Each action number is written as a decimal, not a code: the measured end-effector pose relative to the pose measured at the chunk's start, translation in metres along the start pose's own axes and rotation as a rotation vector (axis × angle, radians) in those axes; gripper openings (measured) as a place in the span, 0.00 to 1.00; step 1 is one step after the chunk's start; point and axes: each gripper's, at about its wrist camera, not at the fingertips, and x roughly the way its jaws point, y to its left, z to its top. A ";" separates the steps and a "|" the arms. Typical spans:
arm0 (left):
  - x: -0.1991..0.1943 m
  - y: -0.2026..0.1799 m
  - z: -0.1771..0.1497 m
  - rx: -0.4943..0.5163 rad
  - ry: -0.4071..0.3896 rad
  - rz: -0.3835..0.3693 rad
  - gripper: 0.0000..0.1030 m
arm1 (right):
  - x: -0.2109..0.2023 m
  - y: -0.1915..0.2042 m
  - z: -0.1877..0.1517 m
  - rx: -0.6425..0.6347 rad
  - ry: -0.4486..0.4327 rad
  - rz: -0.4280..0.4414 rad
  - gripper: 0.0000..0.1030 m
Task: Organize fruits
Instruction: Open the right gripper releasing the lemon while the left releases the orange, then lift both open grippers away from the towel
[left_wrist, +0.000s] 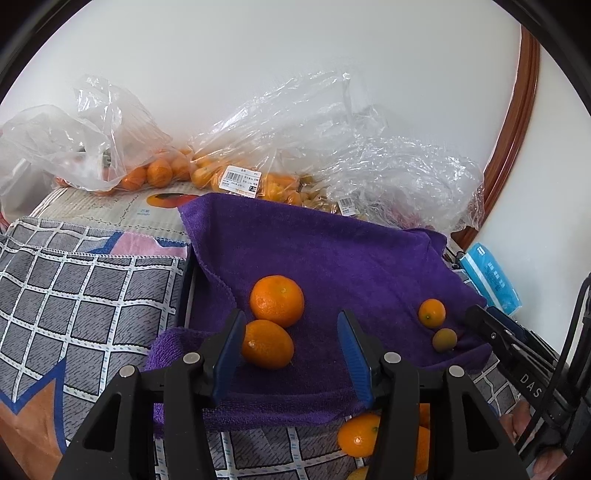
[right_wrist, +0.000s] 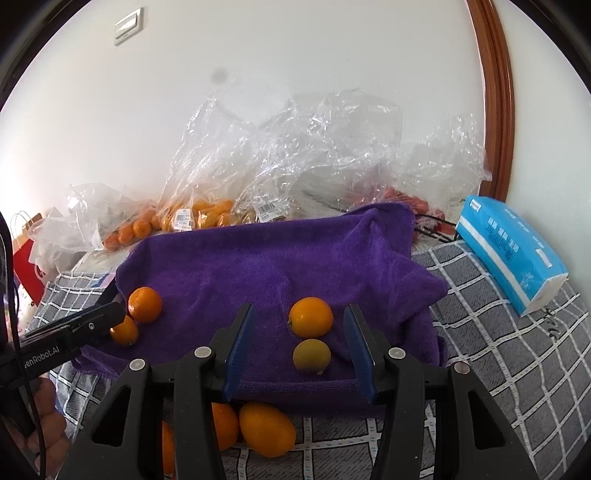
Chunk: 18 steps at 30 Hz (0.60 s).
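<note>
A purple towel (left_wrist: 332, 251) lies over a raised surface. Two large oranges (left_wrist: 277, 301) (left_wrist: 267, 344) sit on its left part; the nearer one touches the left finger of my open, empty left gripper (left_wrist: 291, 350). A small orange (left_wrist: 431, 313) and a greenish fruit (left_wrist: 444, 339) sit on the right part. In the right wrist view my open, empty right gripper (right_wrist: 299, 354) frames the same small orange (right_wrist: 310, 317) and greenish fruit (right_wrist: 311, 356). The two large oranges (right_wrist: 144, 304) are at left beside the left gripper's finger (right_wrist: 92, 321). More oranges (right_wrist: 266, 428) lie below the towel's front edge.
Clear plastic bags of oranges (left_wrist: 159, 173) and other fruit (left_wrist: 406, 184) lie against the white wall. A blue tissue pack (right_wrist: 513, 251) rests on the grey checked cloth (right_wrist: 498, 350) at right. A wooden frame (right_wrist: 498, 92) stands at far right. A red paper bag (right_wrist: 26, 266) is at left.
</note>
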 end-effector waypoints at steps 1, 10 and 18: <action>-0.001 0.000 0.000 -0.001 -0.006 -0.004 0.48 | -0.002 -0.001 0.001 0.010 0.000 -0.009 0.48; -0.012 -0.004 0.003 -0.005 -0.036 -0.020 0.53 | -0.029 -0.006 -0.003 0.080 0.069 0.022 0.48; -0.028 0.001 0.008 -0.034 -0.059 -0.026 0.54 | -0.049 -0.002 -0.031 0.130 0.128 0.043 0.48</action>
